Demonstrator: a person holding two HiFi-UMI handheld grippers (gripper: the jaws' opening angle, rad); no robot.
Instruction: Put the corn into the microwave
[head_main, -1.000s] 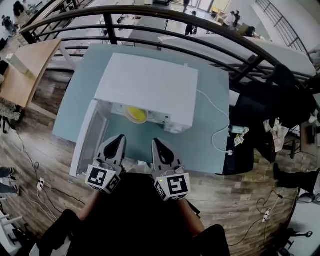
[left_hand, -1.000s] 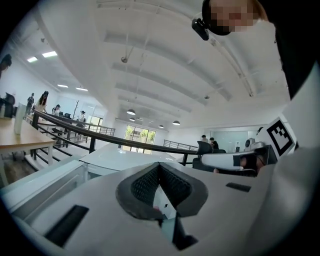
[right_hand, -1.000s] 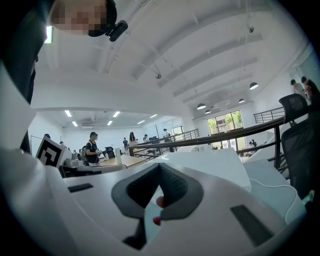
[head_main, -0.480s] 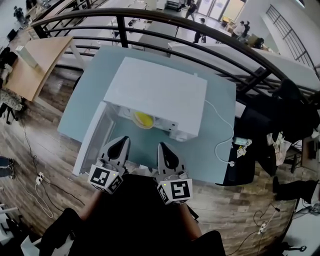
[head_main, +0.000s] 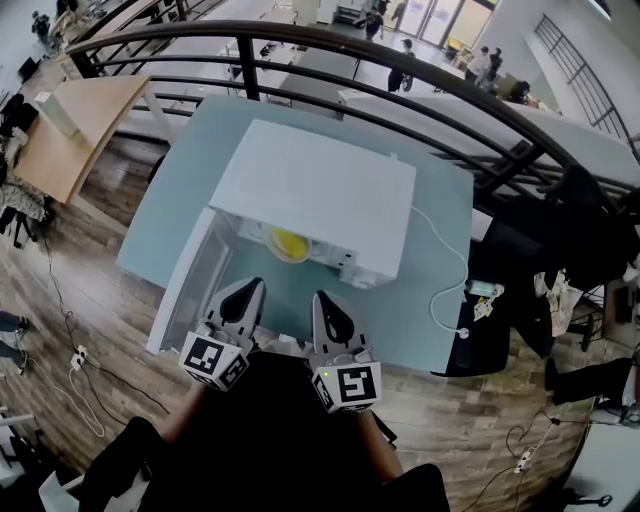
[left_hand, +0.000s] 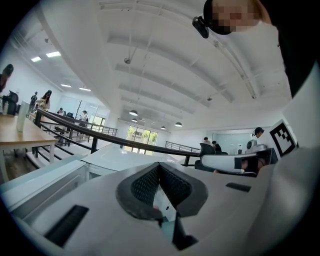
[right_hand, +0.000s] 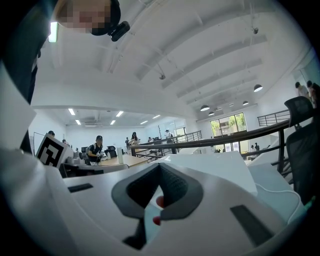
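Head view, from the left: the microwave's door (head_main: 190, 290) hangs swung open over the near-left part of the teal table (head_main: 165, 215). Just right of it the left gripper (head_main: 252, 287) is held low, close to the person's body and short of the oven's mouth. In the left gripper view its ribbed pads are drawn together until the tips meet, with nothing between them. Beyond its tip, the corn (head_main: 288, 243) shows as a yellow shape just inside the open front of the microwave (head_main: 310, 180), apparently lying on a pale dish, though the dish's edge is hard to make out. So the corn looks already placed, and the open door is what remains. As a cob it is probably light and stiff but round enough to roll, with kernels that could bruise. A hold across its middle, with the jaws squarely on its sides, would suit it better than a pinch at an end. Right of the corn, the right gripper (head_main: 320, 297) sits beside its twin, and the right gripper view shows its jaws closed tip to tip and empty. Farther right, a white cable (head_main: 440, 270) trails from the oven across the table
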